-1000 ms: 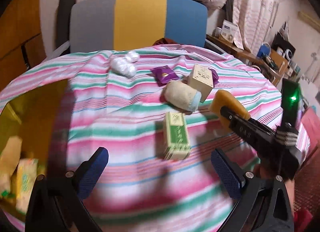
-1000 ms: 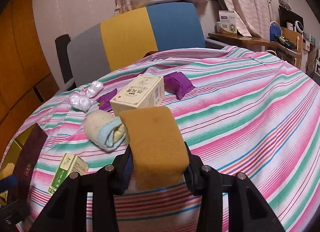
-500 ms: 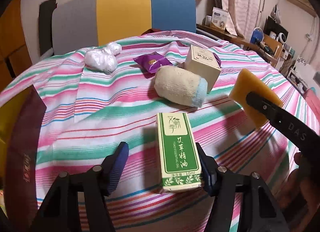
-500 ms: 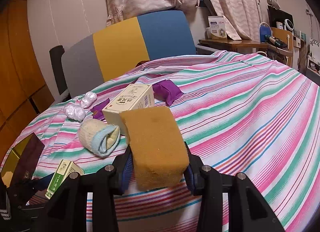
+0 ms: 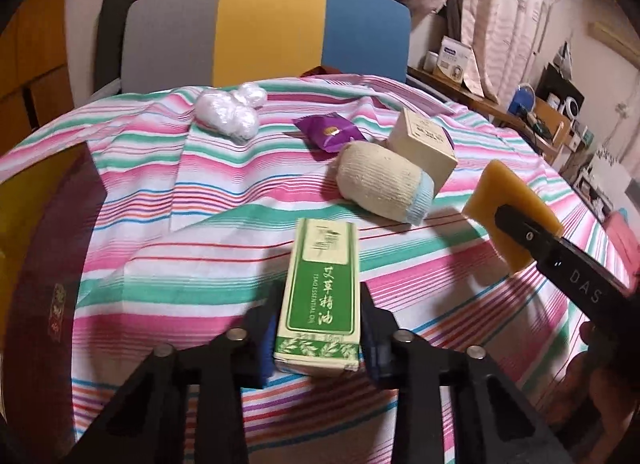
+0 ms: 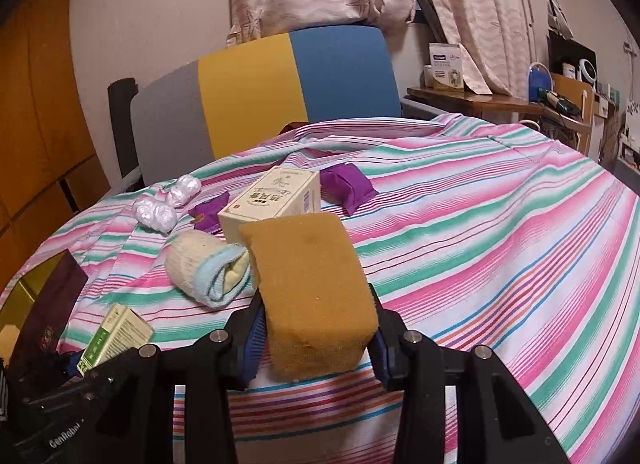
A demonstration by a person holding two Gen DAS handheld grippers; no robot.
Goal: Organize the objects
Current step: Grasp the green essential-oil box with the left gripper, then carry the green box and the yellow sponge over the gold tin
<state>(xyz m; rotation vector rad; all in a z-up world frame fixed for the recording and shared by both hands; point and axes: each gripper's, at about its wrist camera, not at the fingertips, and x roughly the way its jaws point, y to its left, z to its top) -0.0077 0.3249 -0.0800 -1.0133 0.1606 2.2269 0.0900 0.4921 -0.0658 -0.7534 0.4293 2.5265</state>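
Slim green-and-cream essential-oil carton point(image 5: 318, 300); leaf-printed base.

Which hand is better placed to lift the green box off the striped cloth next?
Left. The left tongs have just closed on the green box, pads against its sides. The right tongs already grip the sponge.

The tablecloth point(image 5: 208, 192) runs in pink, green, white and blue stripes. On it lie a green-and-cream carton point(image 5: 320, 300), a beige sock roll point(image 5: 380, 184) cuffed pale blue, a purple packet point(image 5: 326, 131), a cream box point(image 5: 426, 144) and an ochre sponge point(image 6: 310, 288). The chair back point(image 5: 264, 28) is grey, yellow and blue.
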